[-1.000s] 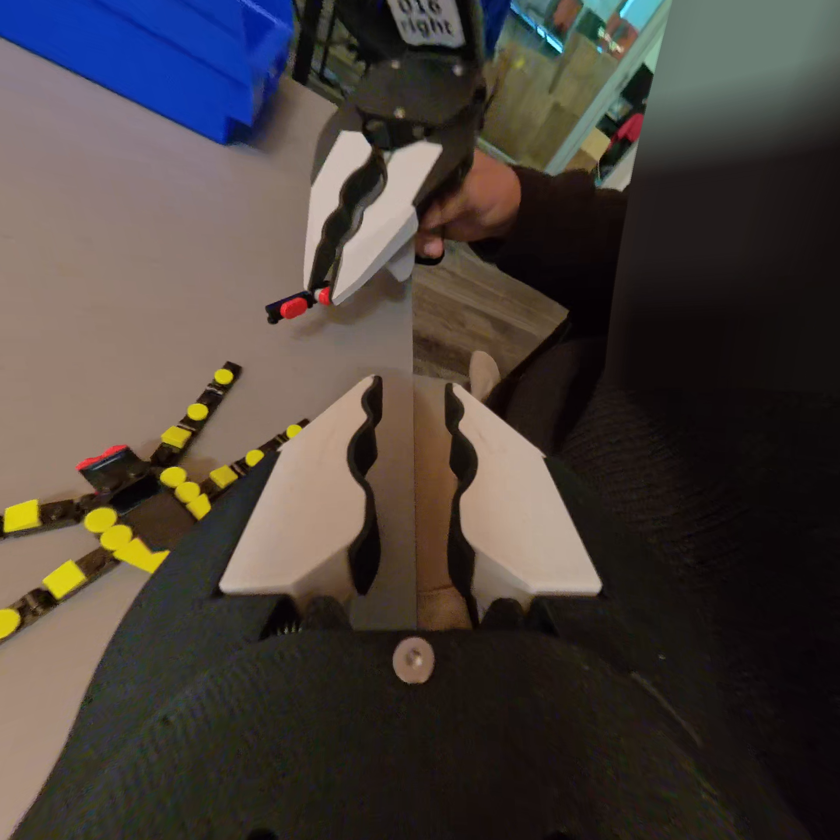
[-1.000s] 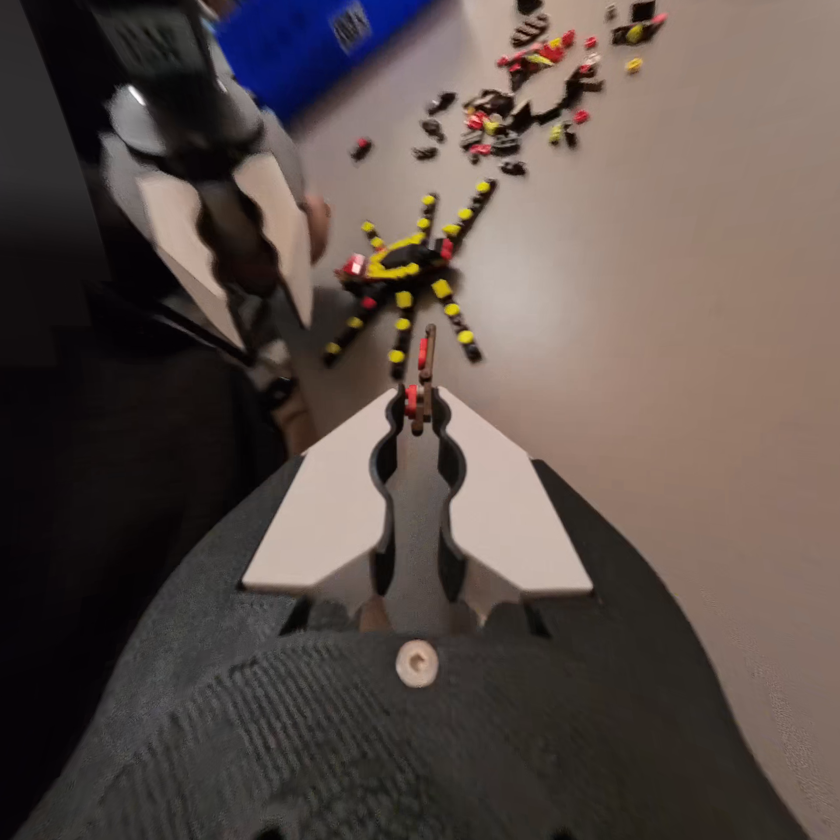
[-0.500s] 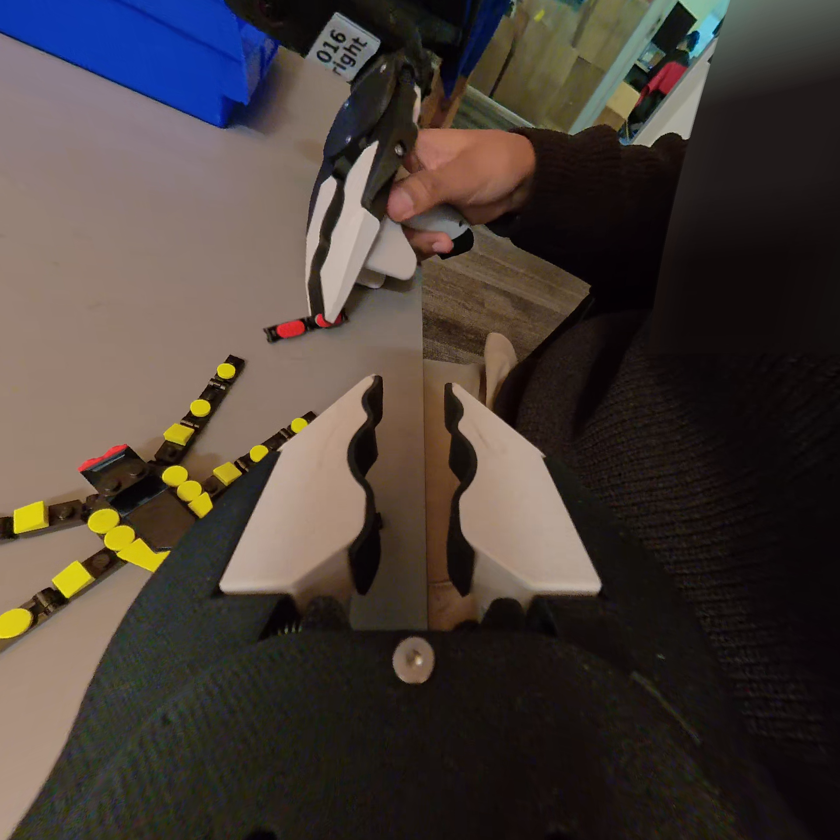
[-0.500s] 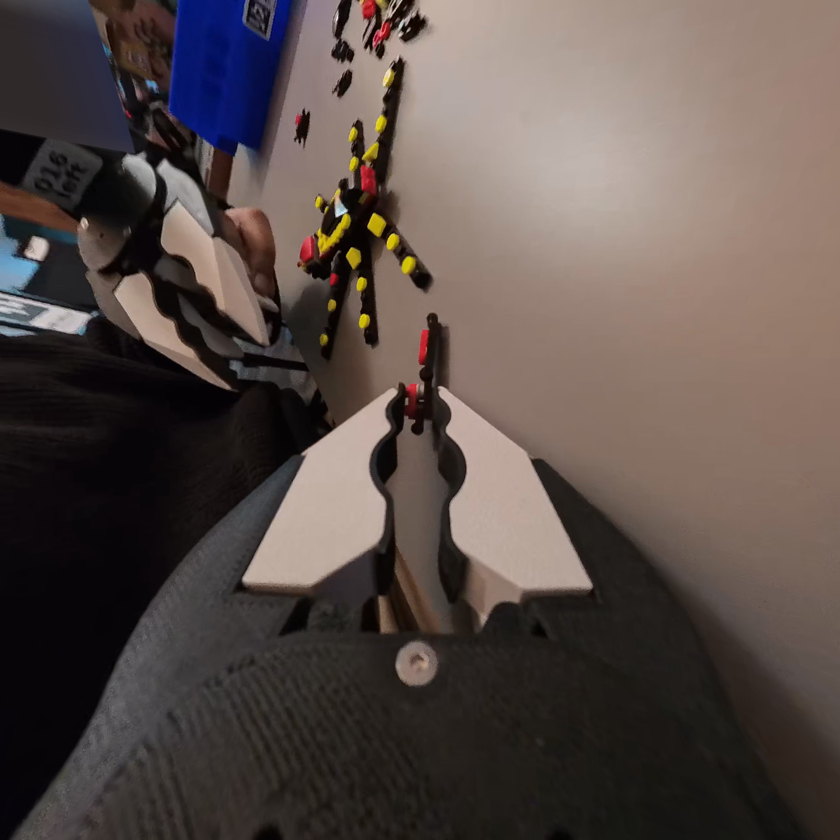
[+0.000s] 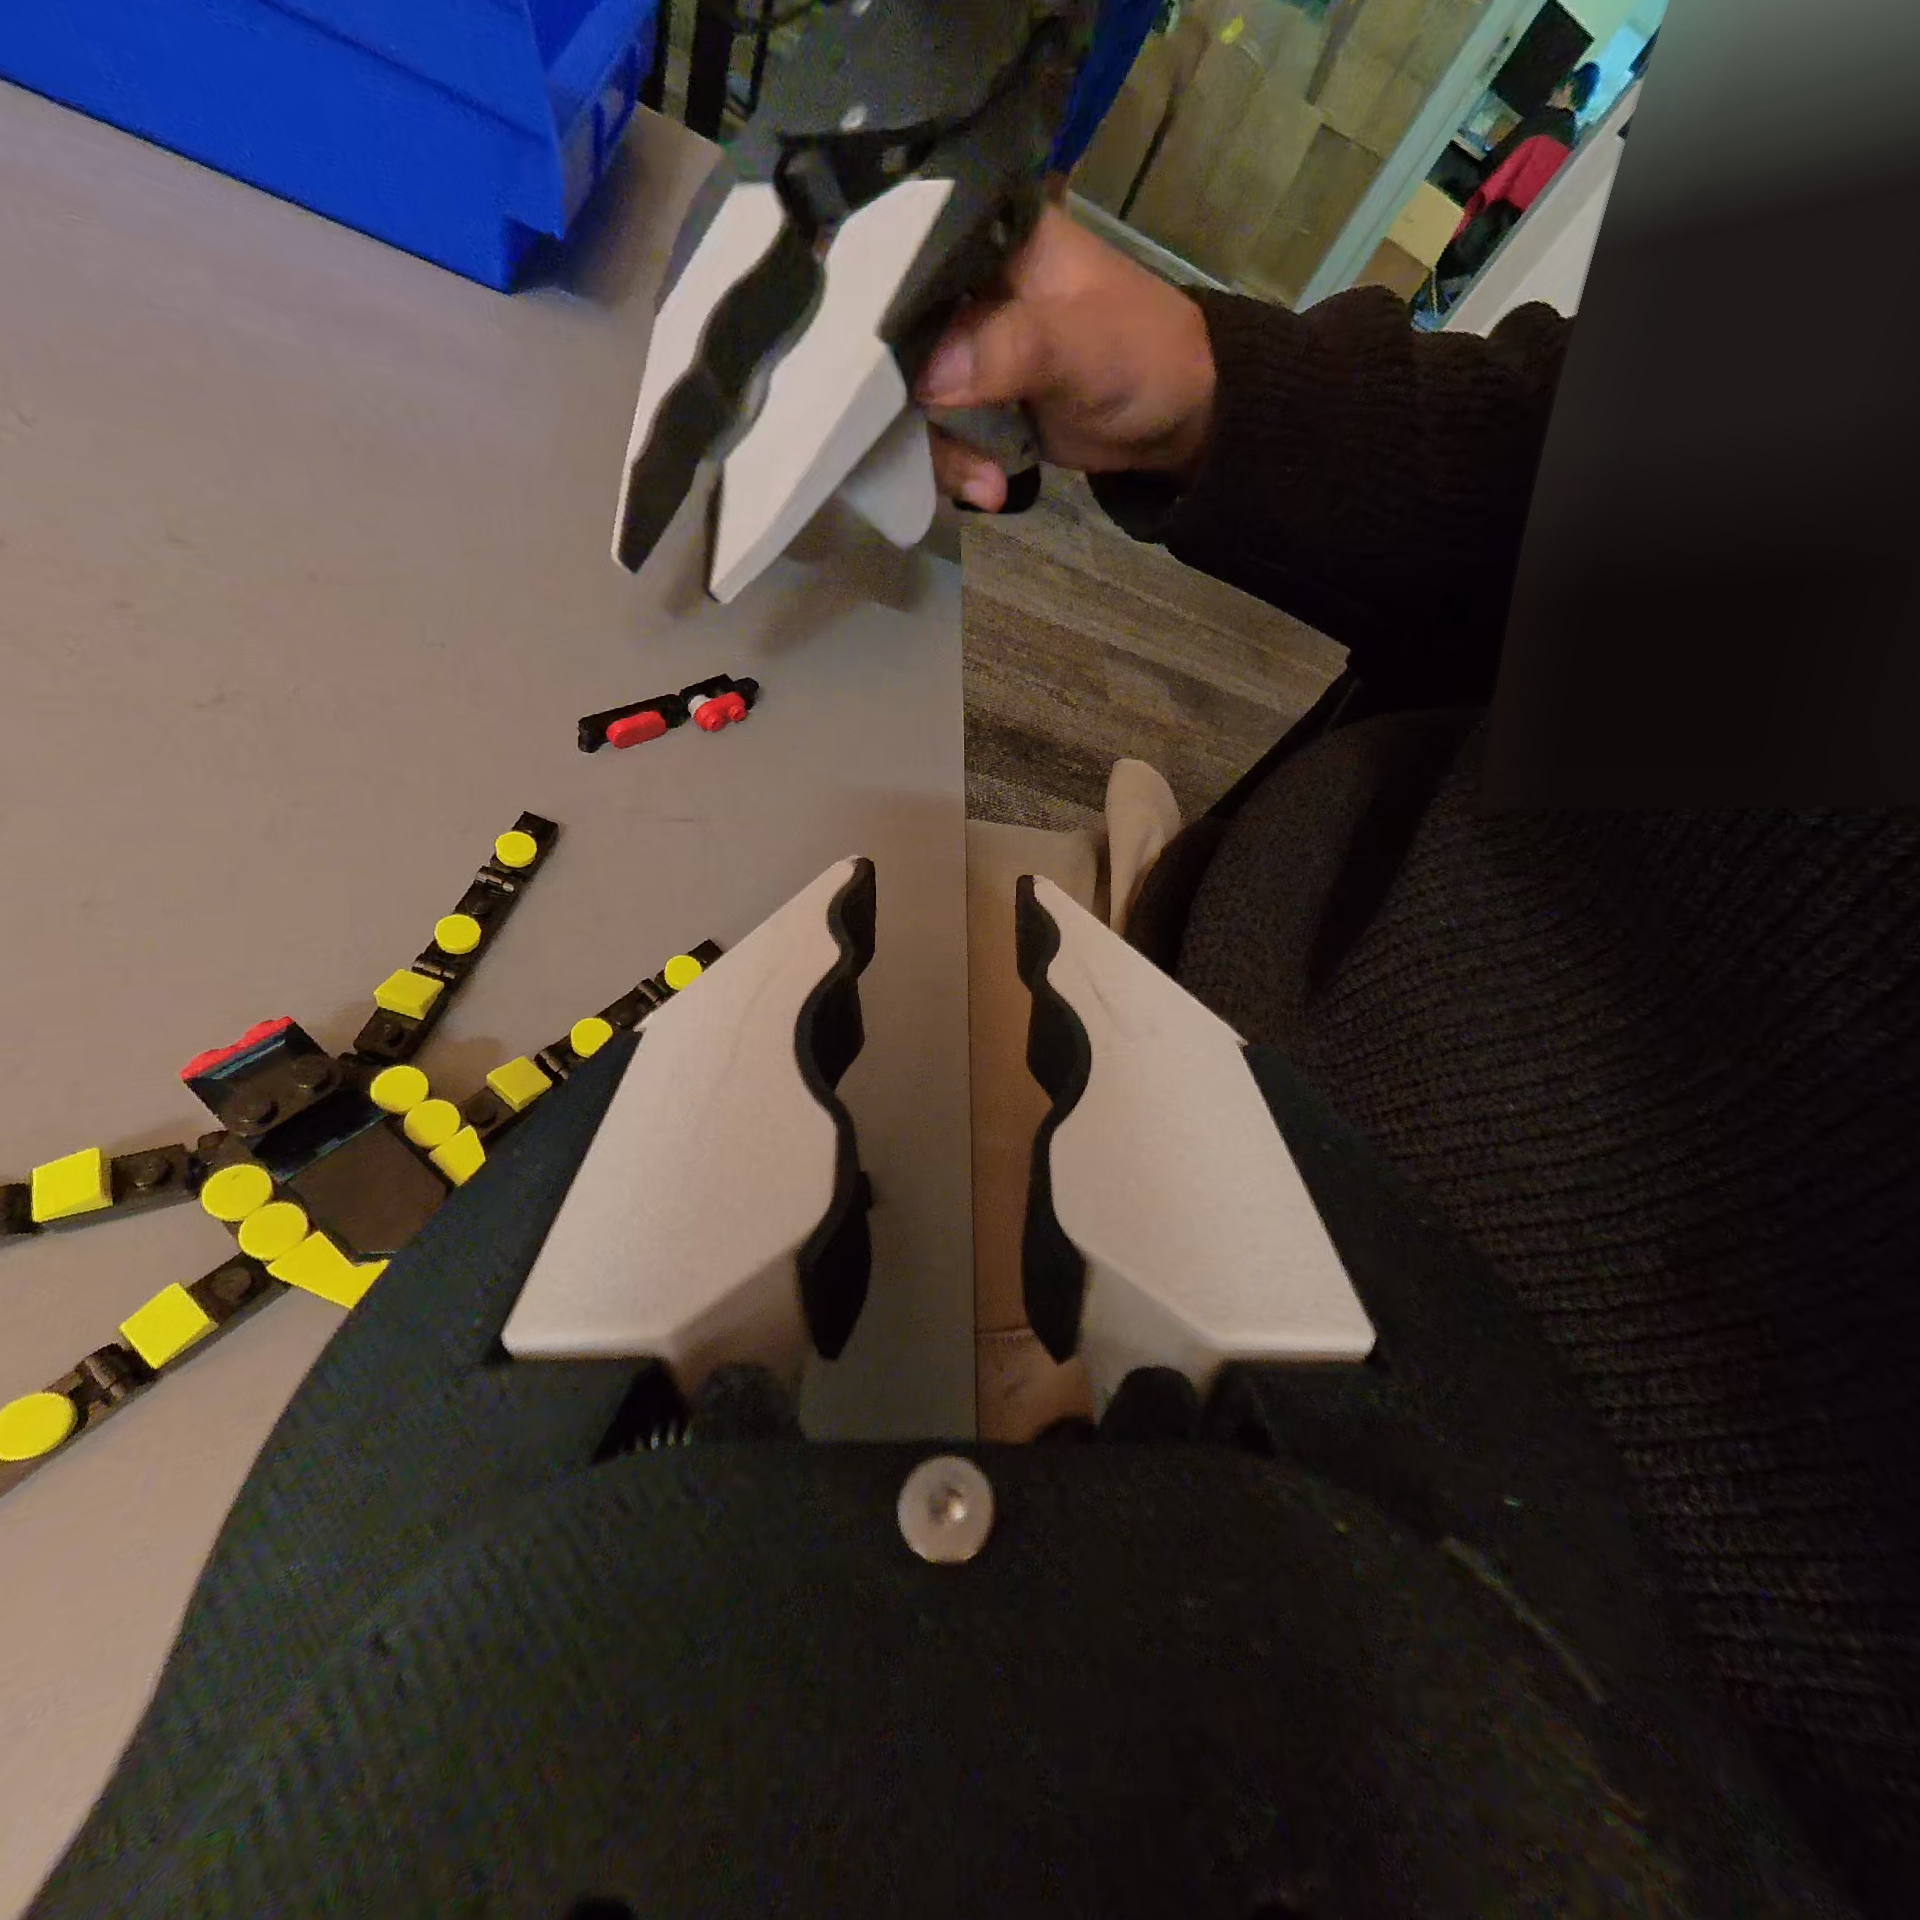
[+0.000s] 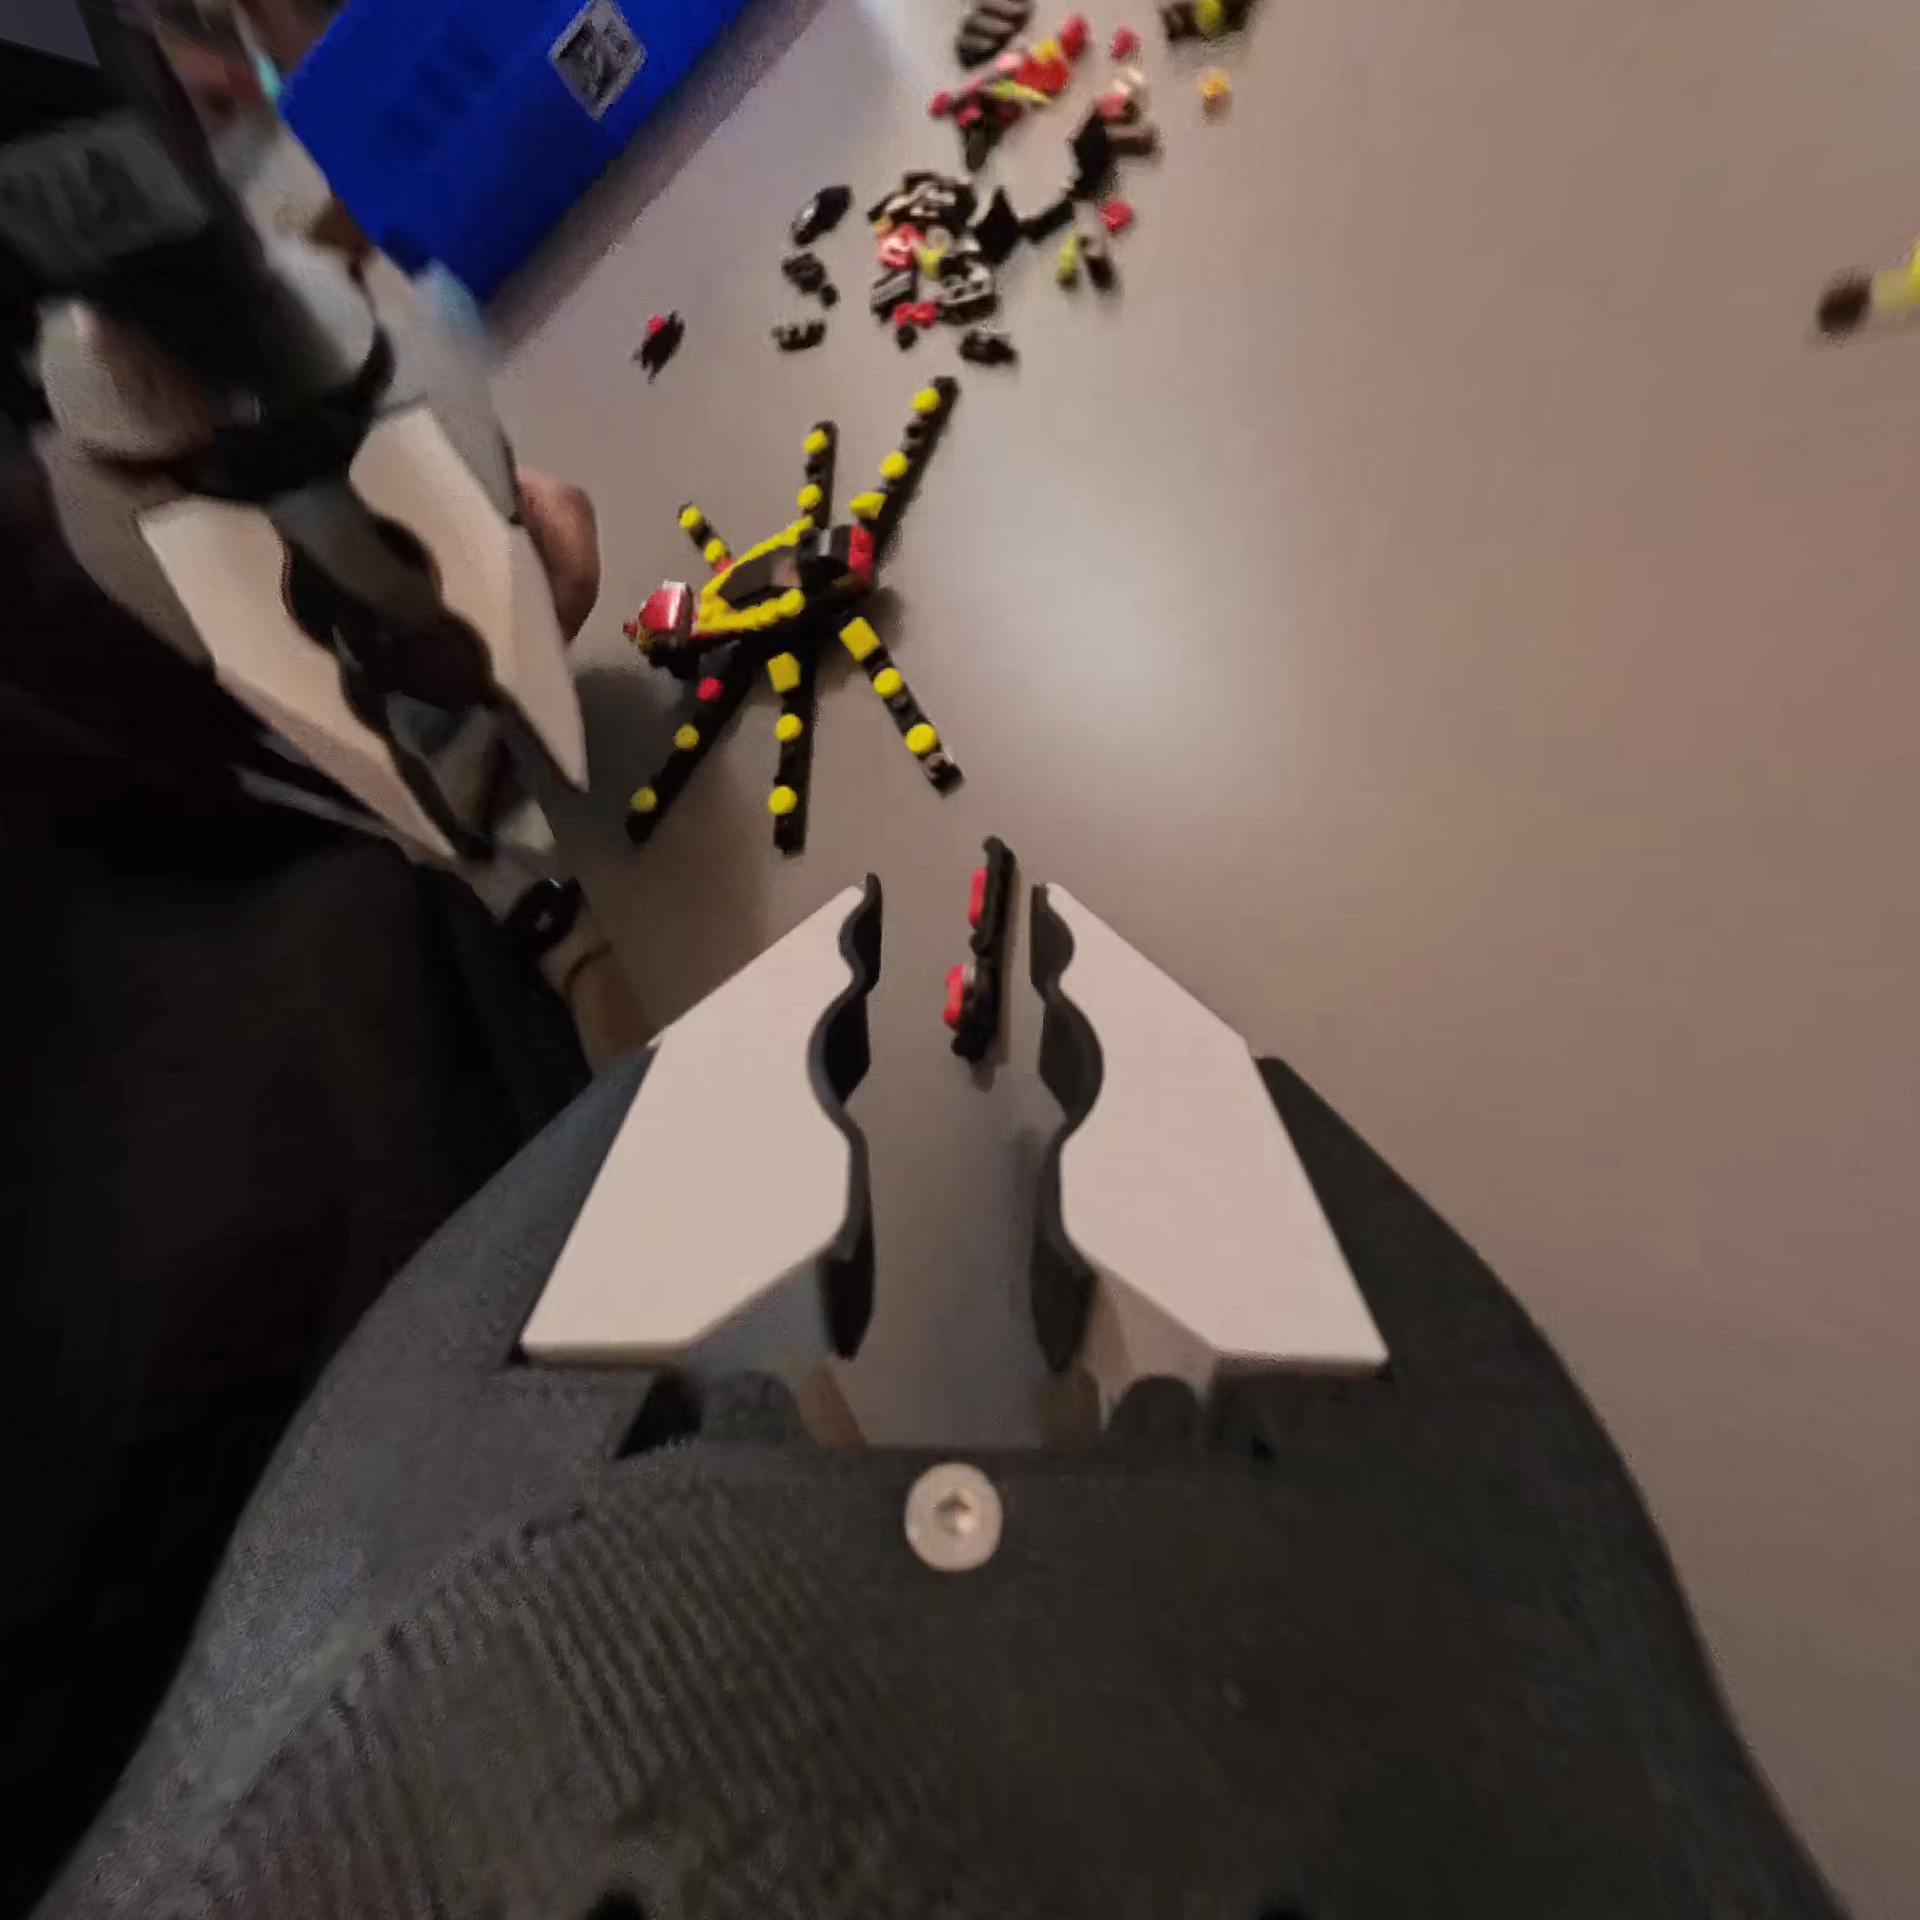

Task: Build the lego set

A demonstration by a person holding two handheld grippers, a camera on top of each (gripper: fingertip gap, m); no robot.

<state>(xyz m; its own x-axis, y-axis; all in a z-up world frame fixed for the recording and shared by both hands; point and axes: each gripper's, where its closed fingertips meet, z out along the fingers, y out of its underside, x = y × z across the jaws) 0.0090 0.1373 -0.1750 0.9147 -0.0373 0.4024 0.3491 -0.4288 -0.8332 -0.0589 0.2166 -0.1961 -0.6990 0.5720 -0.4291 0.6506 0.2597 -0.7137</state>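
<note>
Now the small black strip with red studs (image 6: 982, 951) lies flat on the grey table (image 6: 1455, 831), near the table's edge; in the right wrist view it sits between the spread fingers of the right gripper (image 6: 956, 894), touching neither, so that gripper is apart and holds nothing; in the left wrist view the same strip (image 5: 668, 714) shows at about 11 o'clock, with the right gripper (image 5: 675, 561) hanging just above it; the left gripper (image 5: 943, 873) is likewise apart and empty, poised over the table's edge; the black-and-yellow spider model (image 6: 790, 613) rests at 12 o'clock beyond the strip, and loose bricks (image 6: 977, 229) lie scattered farther off beside a blue bin (image 6: 488, 125).
</note>
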